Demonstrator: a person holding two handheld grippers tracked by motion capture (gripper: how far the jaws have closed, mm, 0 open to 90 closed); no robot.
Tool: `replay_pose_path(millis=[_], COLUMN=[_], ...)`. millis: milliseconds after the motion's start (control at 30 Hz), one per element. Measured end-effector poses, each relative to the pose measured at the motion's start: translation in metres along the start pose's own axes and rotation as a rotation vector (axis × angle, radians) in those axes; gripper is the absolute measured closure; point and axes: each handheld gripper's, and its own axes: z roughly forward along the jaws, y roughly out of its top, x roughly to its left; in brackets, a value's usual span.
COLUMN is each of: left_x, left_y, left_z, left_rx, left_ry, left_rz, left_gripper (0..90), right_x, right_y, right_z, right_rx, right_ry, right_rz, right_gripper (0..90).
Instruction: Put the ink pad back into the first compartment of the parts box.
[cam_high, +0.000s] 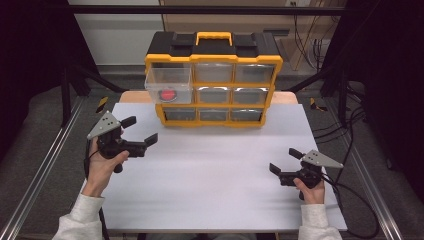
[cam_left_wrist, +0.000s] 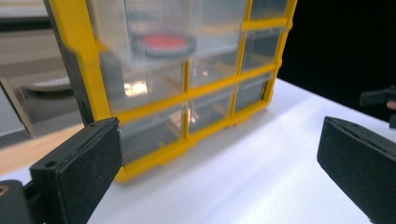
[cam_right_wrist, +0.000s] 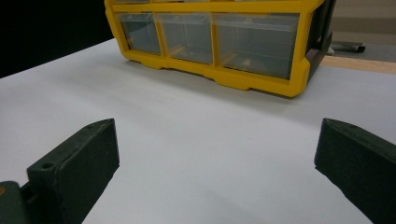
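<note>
Both jaws wide apart, holding nothing: left gripper (cam_high: 140, 131) near the yellow box (cam_high: 213, 80), right gripper (cam_high: 286, 161) far back. Red round thing (cam_high: 168, 94) inside the pulled-out top-left drawer (cam_high: 168, 83). Maybe a bump, a tipped drawer, a spill.

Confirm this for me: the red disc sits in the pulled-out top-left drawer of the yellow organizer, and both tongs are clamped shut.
One part is wrong: the tongs aren't shut. The left tongs and right tongs both stand open and empty, as each gripper view shows with its jaws spread wide apart. The rest holds: in the high view the red disc lies in the pulled-out top-left drawer of the yellow organizer.
</note>
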Motion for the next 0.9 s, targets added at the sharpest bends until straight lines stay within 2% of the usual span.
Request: replay_pose_path(millis=[233,467,733,900], left_x=[0.004,0.01,0.013,0.014], left_y=[-0.038,-0.068,-0.094,-0.1], left_z=[-0.001,-0.003,-0.005,-0.003], left_rx=[0.016,0.045,0.082,0.106], left_ry=[-0.006,0.004,0.016,0.027], left_rz=[-0.03,-0.058,-0.065,-0.056], left_gripper=[0.0,0.2,0.3,0.1], right_x=[0.0,0.0,0.0,0.0], right_y=[0.0,-0.001,-0.001,-0.002], right_z=[0.0,0.001,0.001,0.001], right_rx=[0.005,0.005,0.01,0.011], right_ry=[0.001,0.001,0.001,0.001], right_rz=[0.0,-0.007,-0.004,0.002], right_gripper=[0.4,0.4,0.4,0.4])
